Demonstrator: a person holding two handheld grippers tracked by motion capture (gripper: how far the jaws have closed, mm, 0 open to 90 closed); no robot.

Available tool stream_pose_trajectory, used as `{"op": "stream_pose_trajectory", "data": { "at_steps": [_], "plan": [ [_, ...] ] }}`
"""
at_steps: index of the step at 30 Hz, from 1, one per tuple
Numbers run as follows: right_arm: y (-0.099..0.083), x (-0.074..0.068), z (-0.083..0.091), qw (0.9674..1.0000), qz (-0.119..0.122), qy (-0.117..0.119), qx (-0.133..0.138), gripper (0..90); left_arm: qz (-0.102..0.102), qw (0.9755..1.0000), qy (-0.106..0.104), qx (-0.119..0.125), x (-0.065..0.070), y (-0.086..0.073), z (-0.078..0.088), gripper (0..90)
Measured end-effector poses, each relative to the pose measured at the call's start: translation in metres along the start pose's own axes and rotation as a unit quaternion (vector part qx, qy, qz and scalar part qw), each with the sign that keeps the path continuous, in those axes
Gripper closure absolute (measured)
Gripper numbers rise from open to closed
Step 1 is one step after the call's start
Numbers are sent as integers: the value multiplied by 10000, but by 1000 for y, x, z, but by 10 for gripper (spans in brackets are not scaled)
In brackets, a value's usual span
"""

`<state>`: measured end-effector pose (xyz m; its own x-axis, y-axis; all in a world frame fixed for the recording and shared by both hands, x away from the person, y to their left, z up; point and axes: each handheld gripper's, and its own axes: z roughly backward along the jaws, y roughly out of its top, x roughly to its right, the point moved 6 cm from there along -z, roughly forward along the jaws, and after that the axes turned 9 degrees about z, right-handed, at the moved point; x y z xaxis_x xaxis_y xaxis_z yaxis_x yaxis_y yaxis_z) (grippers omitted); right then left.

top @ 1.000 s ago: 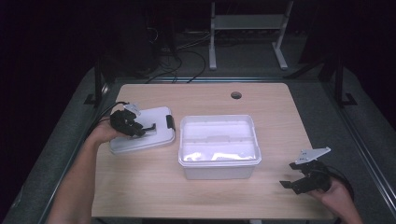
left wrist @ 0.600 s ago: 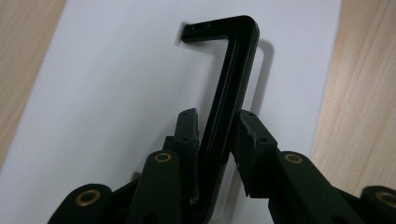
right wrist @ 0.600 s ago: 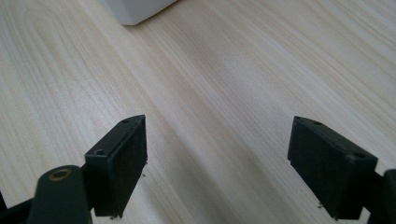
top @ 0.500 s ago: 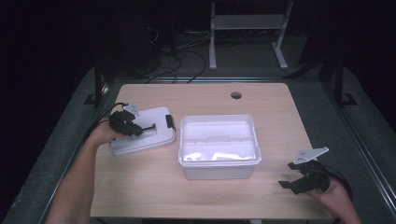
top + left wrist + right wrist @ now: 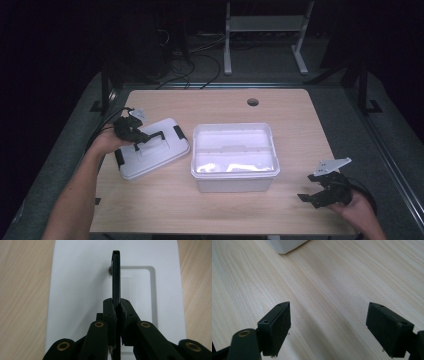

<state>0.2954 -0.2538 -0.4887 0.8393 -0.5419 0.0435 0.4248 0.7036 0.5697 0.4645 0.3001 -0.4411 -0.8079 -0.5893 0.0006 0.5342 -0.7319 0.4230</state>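
Black handle (lower end hidden) between clamped jaws.

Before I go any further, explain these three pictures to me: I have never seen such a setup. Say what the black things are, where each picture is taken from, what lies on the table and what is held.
No robot here: a person holds a black two-jaw tool in each hand at a wooden table. The high view looks down from above the person's side, forearms coming in from the bottom. The other two views come from small cameras that ride on each tool and look along its jaws.

On the table stands an open white plastic box, with its white lid lying beside it to the left. The left tool is shut on the lid's black handle, seen edge-on in the left gripper view. The right tool is open and holds nothing; it hangs over bare wood near the table's right front corner.
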Motion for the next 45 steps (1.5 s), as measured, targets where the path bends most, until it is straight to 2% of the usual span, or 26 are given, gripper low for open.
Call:
{"op": "stream_pose_trajectory", "data": {
  "at_steps": [5, 18, 27, 36, 40, 45],
  "plan": [
    [-1, -1, 0, 10000, -3, 12, -6, 194, -46, 9999, -124, 21, 9, -2, 8, 846],
    [2, -1, -2, 10000, 68, 63, 32, 194, -223, 9993, -190, 245, 37, -17, 56, 846],
    [4, -1, -6, 9998, 137, 121, 20, 194, -519, 9976, -251, 390, 62, -15, 88, 846],
    [6, -3, -5, 9998, 166, 127, 49, 194, -708, 9956, -265, 555, 81, -14, 123, 846],
    [7, -3, -4, 9998, 170, 102, 70, 194, -770, 9951, -233, 576, 86, -13, 138, 846],
    [9, -1, -3, 9998, 148, 76, 92, 194, -749, 9948, -209, 663, 87, -11, 153, 846]
  ]
}}
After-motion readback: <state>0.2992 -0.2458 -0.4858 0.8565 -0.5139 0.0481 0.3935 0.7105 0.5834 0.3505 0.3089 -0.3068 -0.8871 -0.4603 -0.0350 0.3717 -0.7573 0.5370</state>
